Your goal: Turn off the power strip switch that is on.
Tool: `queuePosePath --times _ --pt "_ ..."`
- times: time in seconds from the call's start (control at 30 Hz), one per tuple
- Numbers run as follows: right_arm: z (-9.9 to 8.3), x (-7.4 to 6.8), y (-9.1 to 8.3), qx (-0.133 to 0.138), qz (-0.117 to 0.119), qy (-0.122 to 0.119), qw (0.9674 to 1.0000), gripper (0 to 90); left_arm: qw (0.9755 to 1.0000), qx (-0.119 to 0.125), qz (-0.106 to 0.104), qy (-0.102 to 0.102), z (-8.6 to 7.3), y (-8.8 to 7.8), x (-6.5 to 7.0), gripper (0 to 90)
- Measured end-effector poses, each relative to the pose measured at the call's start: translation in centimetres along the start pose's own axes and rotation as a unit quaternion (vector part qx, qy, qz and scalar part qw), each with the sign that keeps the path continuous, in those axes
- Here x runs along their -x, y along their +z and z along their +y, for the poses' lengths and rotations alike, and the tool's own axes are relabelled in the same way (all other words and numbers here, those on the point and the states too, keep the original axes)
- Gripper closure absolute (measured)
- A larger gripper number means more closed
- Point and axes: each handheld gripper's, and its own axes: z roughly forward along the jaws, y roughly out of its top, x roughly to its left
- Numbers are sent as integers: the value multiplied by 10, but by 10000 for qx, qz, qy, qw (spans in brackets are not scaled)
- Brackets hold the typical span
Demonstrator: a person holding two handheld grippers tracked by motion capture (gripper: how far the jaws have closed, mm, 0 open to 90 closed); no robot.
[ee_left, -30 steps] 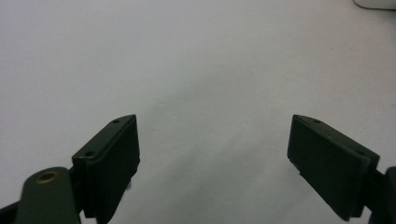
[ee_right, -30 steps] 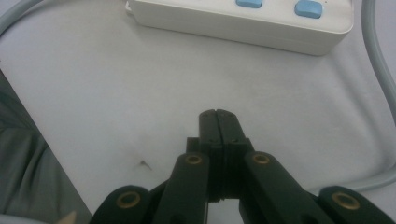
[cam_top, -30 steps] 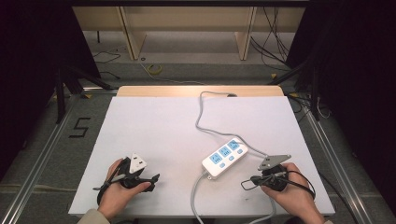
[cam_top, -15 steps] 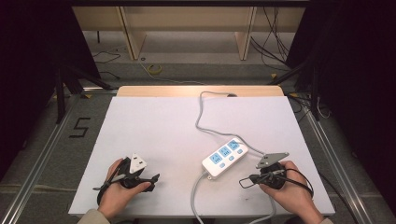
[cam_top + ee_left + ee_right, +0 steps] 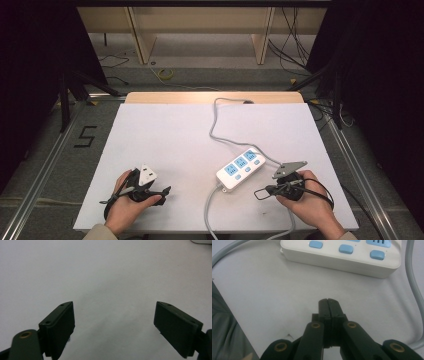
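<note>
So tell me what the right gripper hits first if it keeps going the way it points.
Probably the power strip: the shut right gripper aims at its side wall below the blue buttons, with bare white table between them.

1 white table (image 5: 170, 135). 1 white power strip (image 5: 240, 168) w/ 3 blue sockets on top and 3 blue switches beside them; 1 grey cord (image 5: 220, 120) runs from it to the far edge. 2 handheld grippers: left gripper (image 5: 162, 191), right gripper (image 5: 261, 192). 2 hands: left hand (image 5: 126, 209), right hand (image 5: 310, 200). 1 floor mark "5" (image 5: 85, 136).
</note>
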Motion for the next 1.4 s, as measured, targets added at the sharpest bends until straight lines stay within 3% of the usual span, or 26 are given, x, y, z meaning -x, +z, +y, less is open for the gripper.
queuePosePath --times 1.4 --pt "25 -3 6 -83 21 -206 9998 900 10000 9 19 27 0 0 1 171"
